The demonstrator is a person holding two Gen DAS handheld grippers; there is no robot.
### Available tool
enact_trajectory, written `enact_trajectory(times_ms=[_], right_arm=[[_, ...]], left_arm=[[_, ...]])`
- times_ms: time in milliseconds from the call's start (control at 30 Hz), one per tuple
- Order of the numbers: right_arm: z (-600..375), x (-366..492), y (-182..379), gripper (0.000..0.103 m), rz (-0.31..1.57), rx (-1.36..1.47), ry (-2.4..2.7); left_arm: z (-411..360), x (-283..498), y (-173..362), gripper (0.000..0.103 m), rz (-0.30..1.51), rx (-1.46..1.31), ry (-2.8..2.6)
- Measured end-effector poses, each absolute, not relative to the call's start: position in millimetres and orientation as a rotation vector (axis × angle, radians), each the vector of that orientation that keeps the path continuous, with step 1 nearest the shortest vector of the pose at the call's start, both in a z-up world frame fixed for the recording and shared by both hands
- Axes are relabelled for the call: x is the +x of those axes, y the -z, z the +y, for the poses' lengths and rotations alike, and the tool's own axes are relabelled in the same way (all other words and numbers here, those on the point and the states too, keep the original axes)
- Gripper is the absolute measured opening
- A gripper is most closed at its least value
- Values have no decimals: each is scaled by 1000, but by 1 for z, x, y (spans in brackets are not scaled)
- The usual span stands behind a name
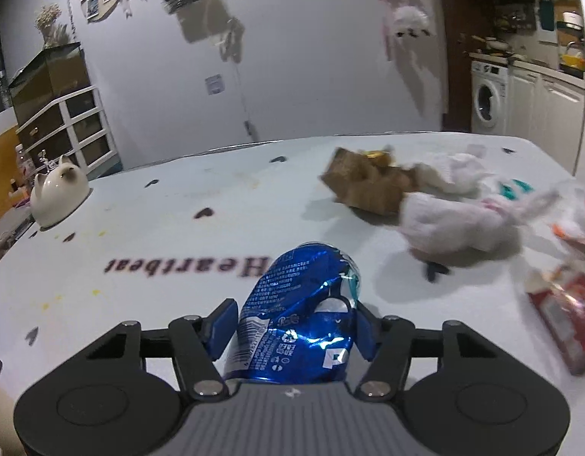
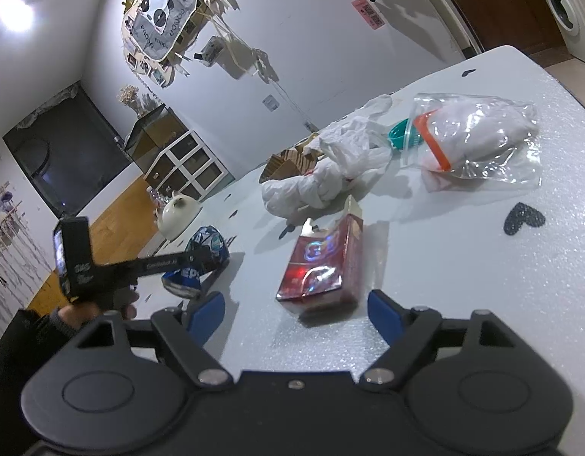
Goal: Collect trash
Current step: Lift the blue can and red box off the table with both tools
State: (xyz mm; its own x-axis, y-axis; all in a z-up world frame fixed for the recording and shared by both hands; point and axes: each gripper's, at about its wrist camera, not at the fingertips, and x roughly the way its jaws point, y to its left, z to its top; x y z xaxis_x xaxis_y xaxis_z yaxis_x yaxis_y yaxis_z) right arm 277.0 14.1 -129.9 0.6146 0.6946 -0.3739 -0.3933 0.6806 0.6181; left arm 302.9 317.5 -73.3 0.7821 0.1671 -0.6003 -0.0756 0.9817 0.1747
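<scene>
Left wrist view: the left gripper (image 1: 292,326) has a crushed blue can (image 1: 300,311) between its two blue pads, both of which lie against the can's dented sides. The grip reads as clenched on the can. The can's long axis runs forward along the fingers, away from the camera, with its base toward the gripper body and its crumpled far end over the white table (image 1: 178,235). In the right wrist view the same can (image 2: 201,262) lies at the table's left side under the other tool.

The right gripper (image 2: 296,311) is released, its jaws wide and nothing pressed between them. A red cigarette pack (image 2: 323,262) lies just ahead of the gap, its long axis pointing away and slightly right, top flap torn open. This hand is the nearer one to the pack; a short forward reach should bring the pads to its long sides.

Beyond the pack lie crumpled white plastic (image 2: 330,174), brown cardboard scraps (image 2: 288,163) and a clear zip bag (image 2: 478,136).
</scene>
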Motion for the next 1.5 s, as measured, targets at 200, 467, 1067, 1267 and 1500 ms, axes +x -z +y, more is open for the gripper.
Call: enact_trajectory(times_ms=[200,467,1067,1267,1500], right_arm=[[15,277,130,83,640,515,-648],[42,281,116,79,615,318,-539],[67,287,111,55,650,69,-474],[48,264,111,55,643,46,-494],[30,238,109,55,643,20,-535]], left_arm=[[281,266,76,62,640,139,-62],[246,218,81,62,639,154,60],[222,175,67,57,647,152,107],[212,178,57,55,675,233,63],[194,191,51,38,794,367,47]])
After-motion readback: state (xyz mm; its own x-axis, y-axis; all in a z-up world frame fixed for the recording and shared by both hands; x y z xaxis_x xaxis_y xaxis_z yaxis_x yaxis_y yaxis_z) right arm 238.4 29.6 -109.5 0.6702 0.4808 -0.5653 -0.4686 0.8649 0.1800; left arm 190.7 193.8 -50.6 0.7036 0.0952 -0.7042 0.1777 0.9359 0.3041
